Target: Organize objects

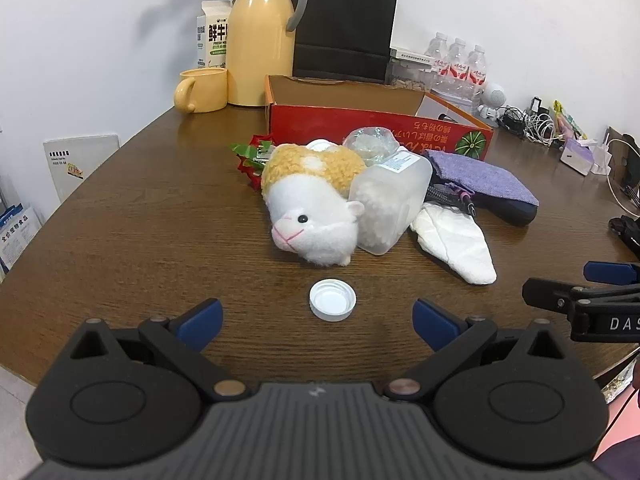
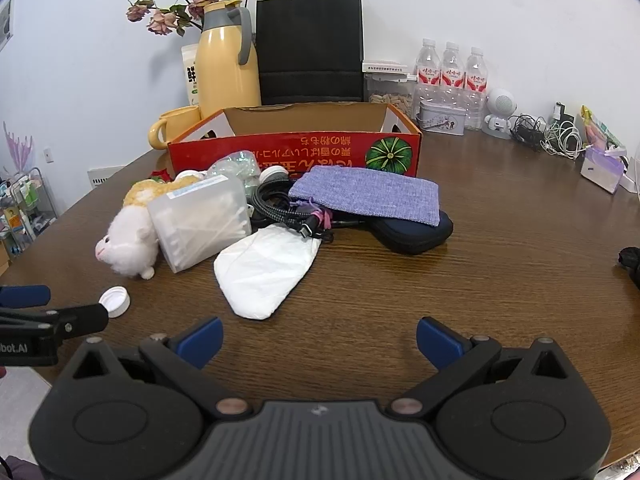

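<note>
The wooden counter (image 2: 500, 264) spreads wide under both my tools. At its back stands a red cardboard box (image 2: 296, 152), open at the top, with a black paper bag (image 2: 310, 48) and a yellow jug (image 2: 224, 68) behind it against the wall, and a yellow mug (image 1: 202, 90) beside the jug.

In front of the box lies a heap. A purple cloth pouch (image 2: 366, 194) rests on top of a dark blue case (image 2: 416, 234). A clear plastic box of cotton swabs (image 2: 198, 224) lies on its side, leaning against a white and tan plush toy (image 1: 314, 204). A white folded packet (image 2: 264, 270) lies flat on the side of the heap nearest me, touching a coil of black cable (image 2: 280, 206). A crumpled clear wrapper (image 1: 370, 142) sits behind the plush toy, close to the red box.

A small white bottle cap (image 1: 333, 300) lies alone on bare wood, open side up, just in front of the plush toy.

My left gripper (image 1: 318, 322) hovers low with its blue-tipped fingers (image 1: 200, 322) spread wide apart, holding nothing, the cap just ahead of the gap between them. My right gripper (image 2: 319, 342) likewise has its fingers (image 2: 438, 342) wide apart and empty, over bare wood near the white packet.
</note>
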Tool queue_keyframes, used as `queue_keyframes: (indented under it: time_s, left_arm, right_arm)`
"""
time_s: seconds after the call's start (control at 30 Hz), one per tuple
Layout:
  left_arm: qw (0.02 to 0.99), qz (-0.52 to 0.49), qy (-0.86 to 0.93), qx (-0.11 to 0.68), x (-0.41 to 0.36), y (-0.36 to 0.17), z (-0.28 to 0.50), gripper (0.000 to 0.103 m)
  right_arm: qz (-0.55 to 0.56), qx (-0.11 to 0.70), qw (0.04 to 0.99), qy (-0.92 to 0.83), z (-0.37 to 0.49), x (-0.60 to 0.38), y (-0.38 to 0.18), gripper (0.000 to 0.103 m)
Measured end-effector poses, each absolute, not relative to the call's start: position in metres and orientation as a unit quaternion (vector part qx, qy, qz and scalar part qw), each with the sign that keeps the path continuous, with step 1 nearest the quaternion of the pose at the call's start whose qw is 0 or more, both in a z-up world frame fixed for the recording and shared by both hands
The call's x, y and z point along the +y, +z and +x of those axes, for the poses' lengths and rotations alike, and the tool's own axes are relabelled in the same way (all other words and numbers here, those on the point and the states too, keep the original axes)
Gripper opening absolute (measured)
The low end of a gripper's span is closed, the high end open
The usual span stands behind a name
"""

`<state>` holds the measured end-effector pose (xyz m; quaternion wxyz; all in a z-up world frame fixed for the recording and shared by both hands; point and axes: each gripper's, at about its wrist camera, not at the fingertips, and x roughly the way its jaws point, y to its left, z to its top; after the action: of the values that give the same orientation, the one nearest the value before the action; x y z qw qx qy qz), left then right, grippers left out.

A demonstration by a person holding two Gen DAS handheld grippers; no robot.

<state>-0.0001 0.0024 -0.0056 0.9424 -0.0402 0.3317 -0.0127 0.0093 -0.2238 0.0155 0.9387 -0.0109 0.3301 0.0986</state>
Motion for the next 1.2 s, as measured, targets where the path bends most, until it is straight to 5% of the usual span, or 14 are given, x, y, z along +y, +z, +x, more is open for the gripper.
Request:
queue_keyframes:
  time_s: [1.2]
  left_arm:
    - [0.941, -0.043, -0.013, 0.335, 0.0029, -0.0072, -0.0017, 0.103]
  right_arm:
    - [-0.01, 0.333, 0.938, 0.096, 0.0096, -0.2237, 0.0102, 0.103]
